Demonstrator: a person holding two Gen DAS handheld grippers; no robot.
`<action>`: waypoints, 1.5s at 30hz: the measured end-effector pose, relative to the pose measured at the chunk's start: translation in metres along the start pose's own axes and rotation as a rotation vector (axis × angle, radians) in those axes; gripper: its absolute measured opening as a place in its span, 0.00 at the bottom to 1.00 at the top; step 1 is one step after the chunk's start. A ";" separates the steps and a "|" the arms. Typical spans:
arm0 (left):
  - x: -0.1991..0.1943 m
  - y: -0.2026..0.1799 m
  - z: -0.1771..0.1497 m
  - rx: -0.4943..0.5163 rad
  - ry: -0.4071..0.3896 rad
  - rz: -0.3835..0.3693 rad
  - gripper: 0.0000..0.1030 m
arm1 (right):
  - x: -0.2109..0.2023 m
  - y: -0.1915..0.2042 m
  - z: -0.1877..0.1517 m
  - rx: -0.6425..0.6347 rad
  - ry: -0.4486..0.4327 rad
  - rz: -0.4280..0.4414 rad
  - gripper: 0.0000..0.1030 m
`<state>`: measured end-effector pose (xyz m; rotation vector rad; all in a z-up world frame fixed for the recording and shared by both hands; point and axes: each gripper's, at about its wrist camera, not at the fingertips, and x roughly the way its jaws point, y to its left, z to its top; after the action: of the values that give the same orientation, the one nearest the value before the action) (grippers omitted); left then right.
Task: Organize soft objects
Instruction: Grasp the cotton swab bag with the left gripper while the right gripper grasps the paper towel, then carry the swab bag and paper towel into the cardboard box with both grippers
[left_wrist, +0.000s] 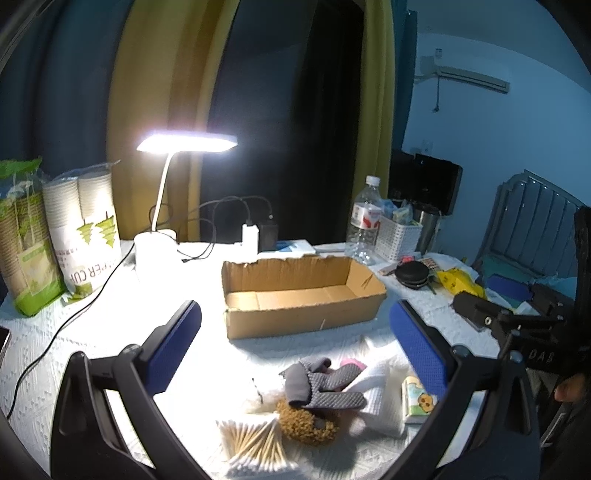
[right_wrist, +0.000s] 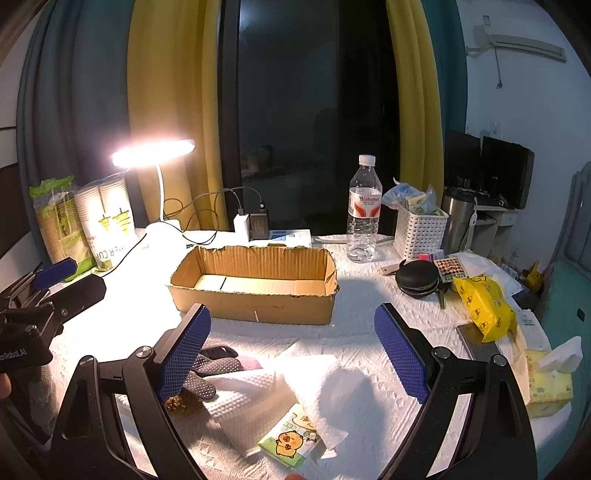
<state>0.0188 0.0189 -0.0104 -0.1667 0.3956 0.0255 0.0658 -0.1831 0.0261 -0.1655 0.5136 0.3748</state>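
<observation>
Hovering above the white tablecloth (left_wrist: 44, 369), left gripper (left_wrist: 295, 343) with jaws spread wide, nothing between the blue pads (left_wrist: 173, 343). Right gripper (right_wrist: 291, 350) likewise wide apart and empty. Below the left gripper, a small heap: grey dotted glove (left_wrist: 325, 387) draped over a brown fuzzy item (left_wrist: 306, 424), cotton swabs (left_wrist: 255, 443) just beside, folded white paper towels (right_wrist: 258, 398) touching a cartoon tissue packet (right_wrist: 288, 443). Beyond the heap, an open cardboard box (right_wrist: 255, 306), looked empty. Lit desk lamp (left_wrist: 186, 142) behind, water bottle (right_wrist: 364, 210) and white basket (right_wrist: 419, 232) to the right.
</observation>
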 end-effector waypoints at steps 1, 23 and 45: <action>0.001 0.002 -0.002 -0.001 0.008 0.004 1.00 | 0.001 0.000 -0.001 -0.001 0.004 0.002 0.90; 0.051 0.041 -0.097 -0.046 0.387 0.068 0.93 | 0.063 -0.026 -0.056 0.041 0.210 -0.008 0.90; 0.047 0.045 -0.100 -0.064 0.435 0.013 0.45 | 0.095 -0.022 -0.070 0.026 0.281 0.045 0.09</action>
<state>0.0214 0.0464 -0.1263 -0.2331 0.8310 0.0149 0.1199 -0.1915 -0.0813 -0.1824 0.8002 0.3906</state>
